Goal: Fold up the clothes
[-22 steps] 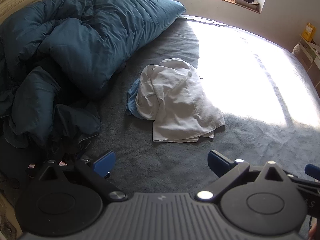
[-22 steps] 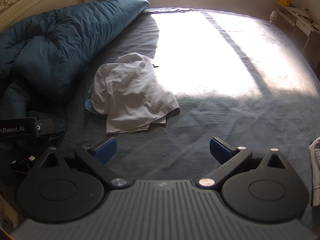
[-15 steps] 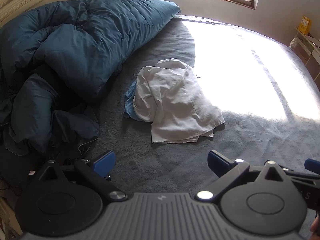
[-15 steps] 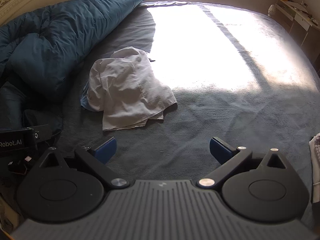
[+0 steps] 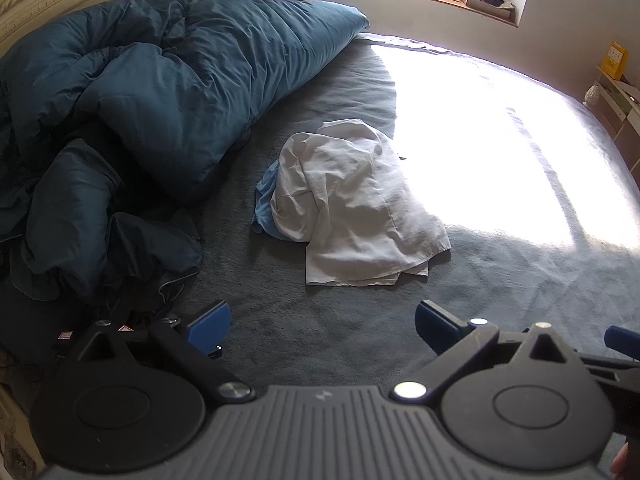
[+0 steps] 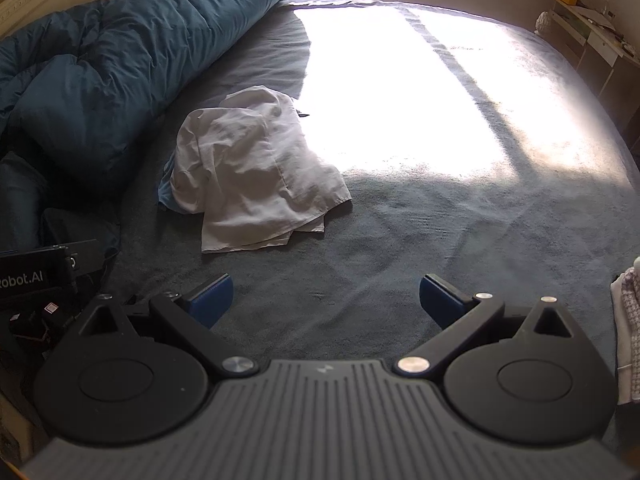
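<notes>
Where sunlight fades, duvet (image 5: 168,80) beside shirt (image 5: 352,200).

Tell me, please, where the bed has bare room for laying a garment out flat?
Free: the grey bed cover right of the crumpled white garment, out to the far edge, plus the strip before both open grippers. Crowded: the left, where the blue duvet is heaped.

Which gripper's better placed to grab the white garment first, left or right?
Marginally left, I'd say. The white garment lies nearly dead ahead of the left gripper, but off to the left of the right gripper. Both are open, empty, short of it.
</notes>
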The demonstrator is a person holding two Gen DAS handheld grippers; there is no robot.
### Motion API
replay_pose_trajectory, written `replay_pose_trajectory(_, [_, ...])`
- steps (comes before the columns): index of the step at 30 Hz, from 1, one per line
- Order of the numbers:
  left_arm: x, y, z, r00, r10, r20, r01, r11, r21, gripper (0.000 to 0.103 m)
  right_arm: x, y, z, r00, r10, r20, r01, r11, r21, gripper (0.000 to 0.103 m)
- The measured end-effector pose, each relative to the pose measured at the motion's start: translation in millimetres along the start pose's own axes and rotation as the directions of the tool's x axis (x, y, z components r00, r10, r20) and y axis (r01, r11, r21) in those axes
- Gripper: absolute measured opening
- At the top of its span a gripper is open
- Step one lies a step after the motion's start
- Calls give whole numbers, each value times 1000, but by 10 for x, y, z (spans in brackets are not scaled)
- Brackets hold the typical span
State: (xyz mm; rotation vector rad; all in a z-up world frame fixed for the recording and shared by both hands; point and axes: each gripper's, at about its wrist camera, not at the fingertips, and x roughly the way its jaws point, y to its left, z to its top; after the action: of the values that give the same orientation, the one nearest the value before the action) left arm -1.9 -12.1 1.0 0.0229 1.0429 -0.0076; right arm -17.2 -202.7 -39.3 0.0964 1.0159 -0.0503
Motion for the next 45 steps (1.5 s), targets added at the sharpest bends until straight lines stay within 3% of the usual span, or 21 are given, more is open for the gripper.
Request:
replay_pose_trajectory(27, [18, 5, -49, 1000, 28, -11, -28, 999, 32, 100, -32, 106, -55, 1000, -18, -7, 18, 1000, 1, 100])
replay_pose_trajectory(45, [305, 35, 62, 998, 44, -44, -42, 998, 45, 100, 108, 168, 3, 999, -32, -24, 32, 999, 1, 100])
